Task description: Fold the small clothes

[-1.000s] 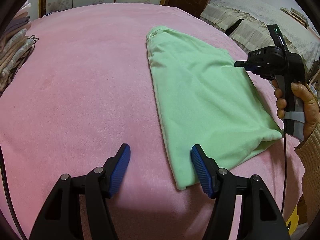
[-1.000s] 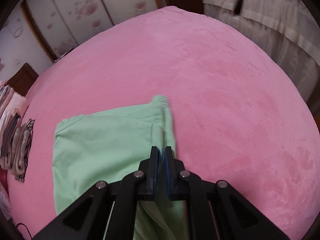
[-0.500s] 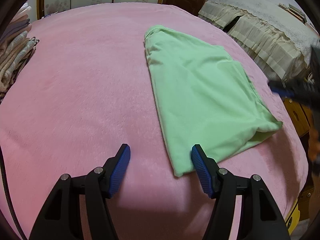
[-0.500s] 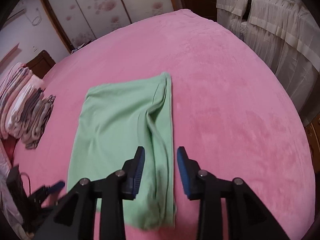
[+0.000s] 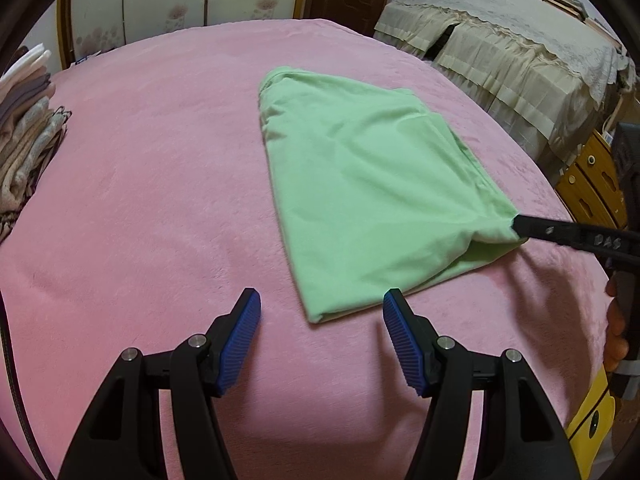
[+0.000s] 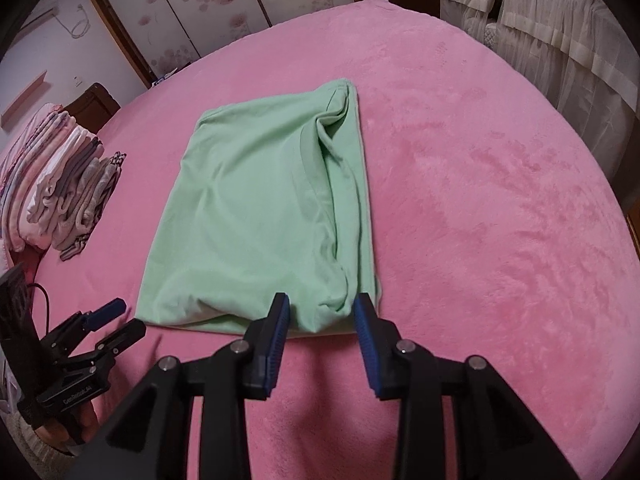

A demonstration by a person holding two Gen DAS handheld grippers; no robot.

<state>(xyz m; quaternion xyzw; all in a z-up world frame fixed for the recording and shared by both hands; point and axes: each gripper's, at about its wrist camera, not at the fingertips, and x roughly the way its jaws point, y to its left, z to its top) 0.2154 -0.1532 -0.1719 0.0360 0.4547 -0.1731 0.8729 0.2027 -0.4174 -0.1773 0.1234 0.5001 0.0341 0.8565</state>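
- A pale green garment (image 6: 260, 208), folded into a rough rectangle, lies flat on a bed covered by a pink blanket (image 6: 480, 200), roughly in the middle of it
- The right hand-held gripper (image 6: 320, 316) sits at the near right corner of the garment; its blue pads (image 6: 280, 320) stand apart, with the bunched corner of the cloth showing in the gap between them
- From the right wrist view the pads do not seem to press the fabric, so the jaws look spread around the corner and not clamped on it
- In the left wrist view the same right hand-held gripper (image 5: 520, 232) comes in from the right edge, its black tip meeting the garment's (image 5: 368, 184) right-hand corner, where the fabric is drawn to a point
- The left hand-held gripper (image 5: 320, 320) hovers over the blanket (image 5: 140, 200) just short of the garment's near corner; its jaws are wide apart and nothing is between them
- That left hand-held gripper (image 6: 116, 316) shows low on the left of the right wrist view, just beside the garment's left near corner, apart from the cloth
- A stack of folded clothes (image 6: 60, 184) rests at the far left side of the bed, well apart from the green garment
- A cream, frilled cover (image 5: 500, 60) drapes over furniture beside the bed
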